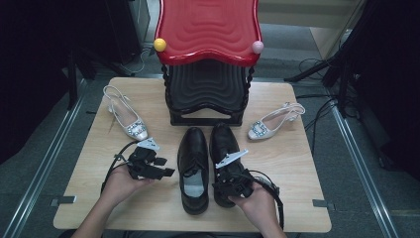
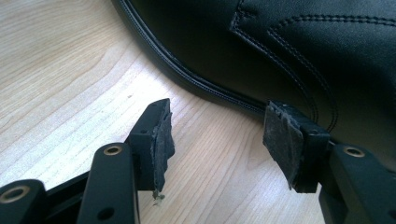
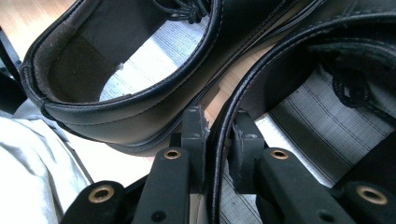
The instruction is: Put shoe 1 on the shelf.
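Right tongs pinching rim of one of two black leather shoes; left tongs spread, empty; two silver slingback heels on wooden counter.

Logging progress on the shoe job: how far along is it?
Done: both black shoes lie side by side before the rack. In hand: the right gripper straddles the rim of the right black shoe; the left gripper waits open beside the left black shoe. Left: probably shelving; the rack has no shoes, and two silver heels lie untouched.

Black shoes smooth semi-gloss leather (stitched seams); table pale matt wood grain; rack glossy red plastic.
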`<move>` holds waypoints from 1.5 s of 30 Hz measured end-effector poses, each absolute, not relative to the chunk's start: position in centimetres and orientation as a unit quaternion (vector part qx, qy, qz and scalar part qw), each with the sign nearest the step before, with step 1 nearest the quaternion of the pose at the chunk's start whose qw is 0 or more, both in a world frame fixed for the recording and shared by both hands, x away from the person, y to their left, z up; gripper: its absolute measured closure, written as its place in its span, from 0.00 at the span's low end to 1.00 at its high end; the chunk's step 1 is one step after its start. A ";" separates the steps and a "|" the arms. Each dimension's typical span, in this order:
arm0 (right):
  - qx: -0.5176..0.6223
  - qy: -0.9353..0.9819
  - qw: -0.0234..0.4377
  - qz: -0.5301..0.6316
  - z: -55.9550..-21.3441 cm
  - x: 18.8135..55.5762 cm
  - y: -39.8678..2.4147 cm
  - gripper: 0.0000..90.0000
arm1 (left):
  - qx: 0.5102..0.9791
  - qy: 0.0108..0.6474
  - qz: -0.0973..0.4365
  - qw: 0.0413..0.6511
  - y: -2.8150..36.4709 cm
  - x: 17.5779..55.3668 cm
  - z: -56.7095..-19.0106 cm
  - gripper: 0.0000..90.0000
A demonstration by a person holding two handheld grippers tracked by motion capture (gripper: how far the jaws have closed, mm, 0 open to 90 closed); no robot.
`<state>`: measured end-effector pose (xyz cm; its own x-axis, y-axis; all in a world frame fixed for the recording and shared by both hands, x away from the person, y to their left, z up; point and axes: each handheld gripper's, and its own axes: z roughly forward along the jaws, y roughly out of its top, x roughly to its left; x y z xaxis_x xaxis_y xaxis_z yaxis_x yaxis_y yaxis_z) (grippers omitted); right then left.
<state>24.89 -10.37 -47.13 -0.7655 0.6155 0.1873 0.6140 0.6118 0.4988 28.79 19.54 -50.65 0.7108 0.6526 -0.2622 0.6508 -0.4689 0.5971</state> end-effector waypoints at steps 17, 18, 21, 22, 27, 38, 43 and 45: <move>0.356 0.850 -0.020 0.388 -44.0 24.9 -14.5 0.79 | 0.860 0.376 0.000 0.346 19.3 29.1 -50.6 0.47; 0.356 0.850 -0.020 0.388 -44.0 24.9 -14.5 0.79 | 0.860 0.376 0.000 0.346 19.3 29.1 -50.6 0.47; 0.371 0.836 0.000 0.403 -43.9 25.2 -16.5 0.79 | 0.860 0.375 0.000 0.347 19.3 29.3 -50.6 0.47; 0.374 0.833 0.008 0.407 -43.9 25.3 -17.0 0.79 | 0.860 0.375 0.000 0.347 19.3 29.3 -50.6 0.47; 0.389 0.824 0.032 0.411 -44.7 25.7 -18.6 0.80 | 0.859 0.374 -0.004 0.350 19.4 29.5 -50.8 0.52; 0.424 0.822 0.031 0.378 -48.0 27.4 -19.8 0.96 | 0.852 0.383 -0.034 0.356 18.7 29.8 -52.2 0.87; 0.444 0.819 0.014 0.364 -49.9 29.5 -19.6 0.98 | 0.853 0.385 -0.046 0.349 18.0 29.6 -52.9 0.91; 0.448 0.816 0.014 0.364 -50.2 30.3 -19.5 0.98 | 0.851 0.387 -0.045 0.352 18.1 29.5 -52.8 0.91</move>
